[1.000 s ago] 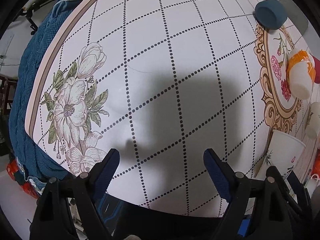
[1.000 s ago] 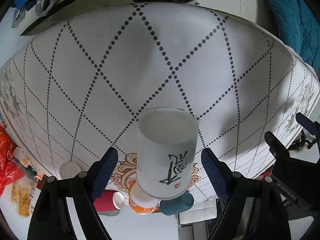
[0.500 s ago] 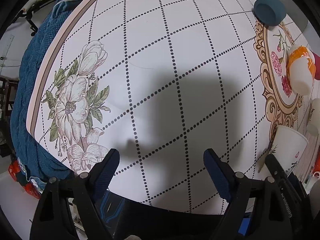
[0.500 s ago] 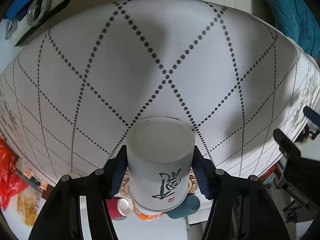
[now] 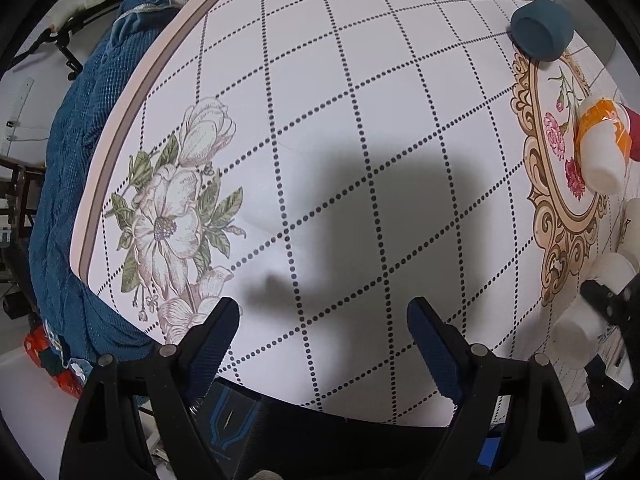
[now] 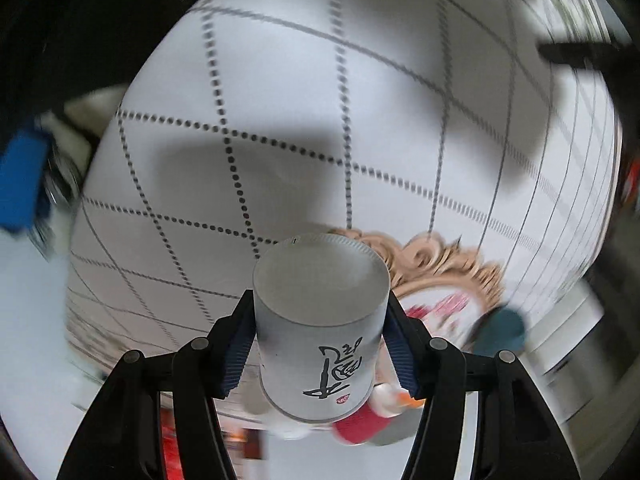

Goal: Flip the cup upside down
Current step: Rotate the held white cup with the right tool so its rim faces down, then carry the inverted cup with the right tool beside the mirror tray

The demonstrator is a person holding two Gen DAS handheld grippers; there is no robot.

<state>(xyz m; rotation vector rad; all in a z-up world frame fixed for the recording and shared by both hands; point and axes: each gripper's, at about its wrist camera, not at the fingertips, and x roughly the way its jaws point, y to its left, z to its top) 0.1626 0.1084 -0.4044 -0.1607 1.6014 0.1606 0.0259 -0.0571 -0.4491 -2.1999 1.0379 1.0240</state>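
Observation:
A white paper cup (image 6: 320, 336) with black calligraphy is clamped between the blue pads of my right gripper (image 6: 318, 348). Its closed base faces the camera and it is held off the table. The right wrist view is motion-blurred. In the left wrist view the same cup (image 5: 580, 320) shows at the far right edge, partly hidden by the black right gripper. My left gripper (image 5: 322, 320) is open and empty, hovering over the white dotted tablecloth (image 5: 340, 140).
A teal cup (image 5: 540, 32) lies at the far right of the table. An orange-and-white cup (image 5: 600, 148) and a red cup (image 5: 634, 136) lie near the gold floral frame print (image 5: 560, 200). A blue blanket (image 5: 72, 160) hangs past the table's left edge.
My right gripper closed on the white cup, lifted it and is rotating with it. The left gripper has barely moved.

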